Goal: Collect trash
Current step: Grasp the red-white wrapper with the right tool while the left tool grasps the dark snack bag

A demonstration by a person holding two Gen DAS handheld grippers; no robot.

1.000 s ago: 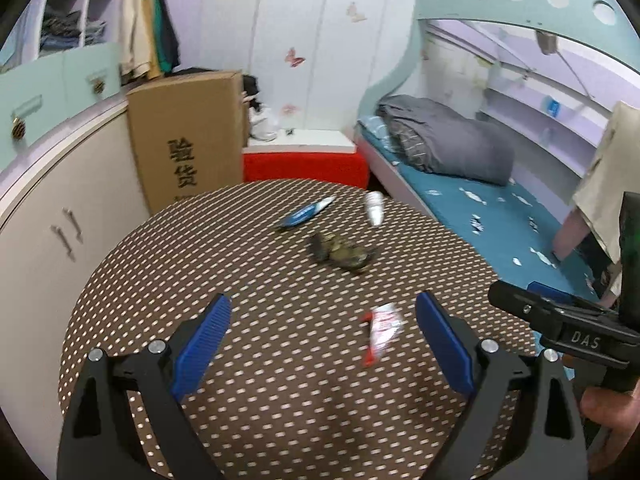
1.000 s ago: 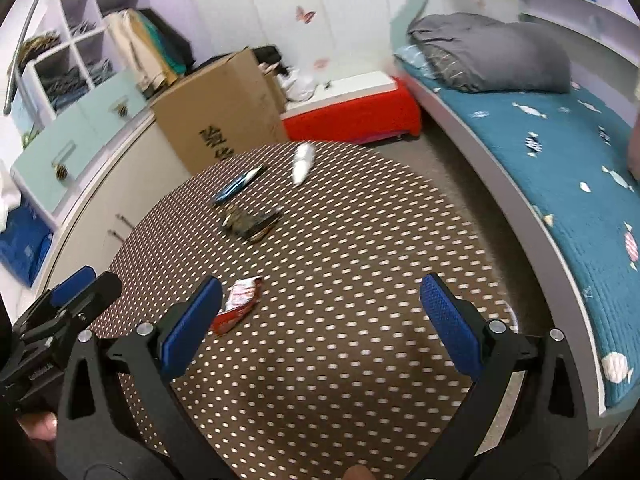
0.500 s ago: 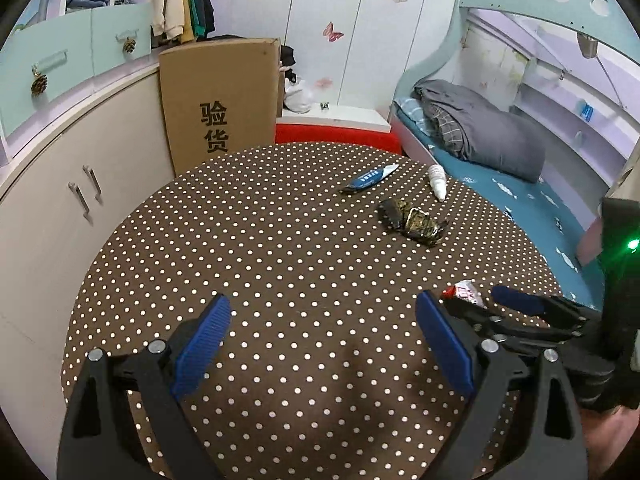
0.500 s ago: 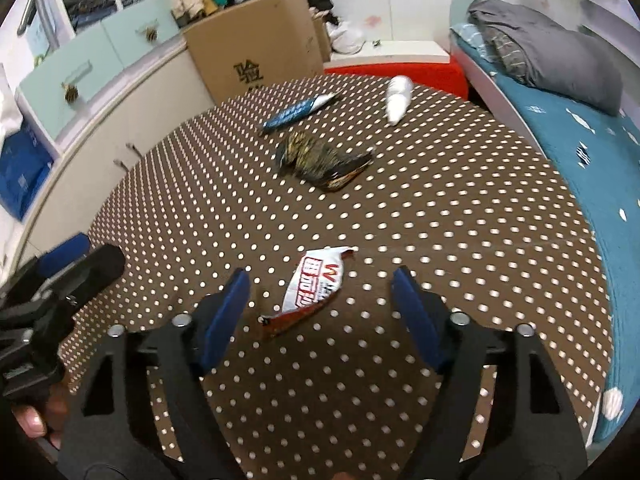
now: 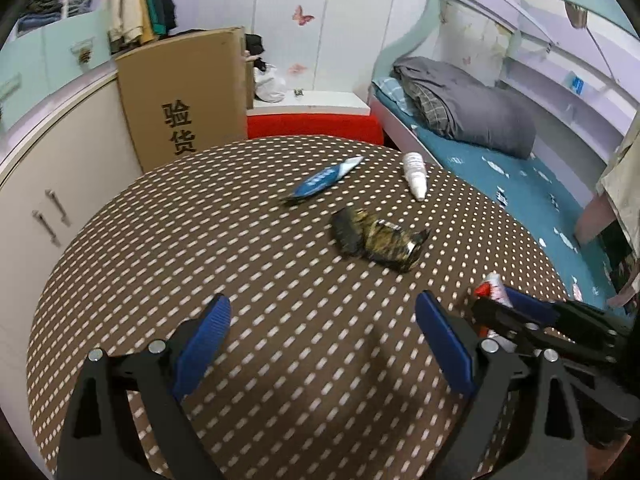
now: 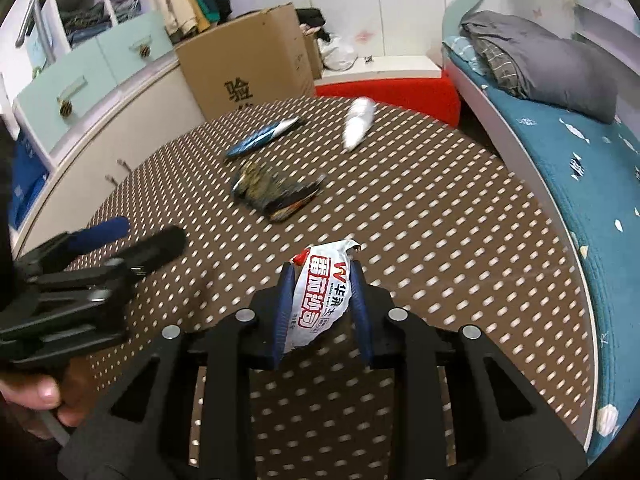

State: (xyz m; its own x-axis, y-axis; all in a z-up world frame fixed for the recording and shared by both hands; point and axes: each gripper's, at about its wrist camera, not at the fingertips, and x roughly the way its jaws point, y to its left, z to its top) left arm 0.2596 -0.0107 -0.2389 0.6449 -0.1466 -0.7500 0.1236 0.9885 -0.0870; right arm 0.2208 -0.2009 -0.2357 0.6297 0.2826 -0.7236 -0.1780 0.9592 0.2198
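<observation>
My right gripper is shut on a red-and-white wrapper at the near part of the round dotted table. The same wrapper peeks out of the right gripper in the left wrist view. My left gripper is open and empty above the table's near left. Farther on lie a dark crumpled wrapper, a blue wrapper and a white tube. They also show in the right wrist view: dark wrapper, blue wrapper, white tube.
A cardboard box stands behind the table beside curved cabinets. A red-sided bench sits at the back. A bed with a teal sheet and grey bedding runs along the right.
My right gripper has moved in over the red-and-white wrapper and shut on it. My left gripper has swung left, away from that wrapper, and stays open.
</observation>
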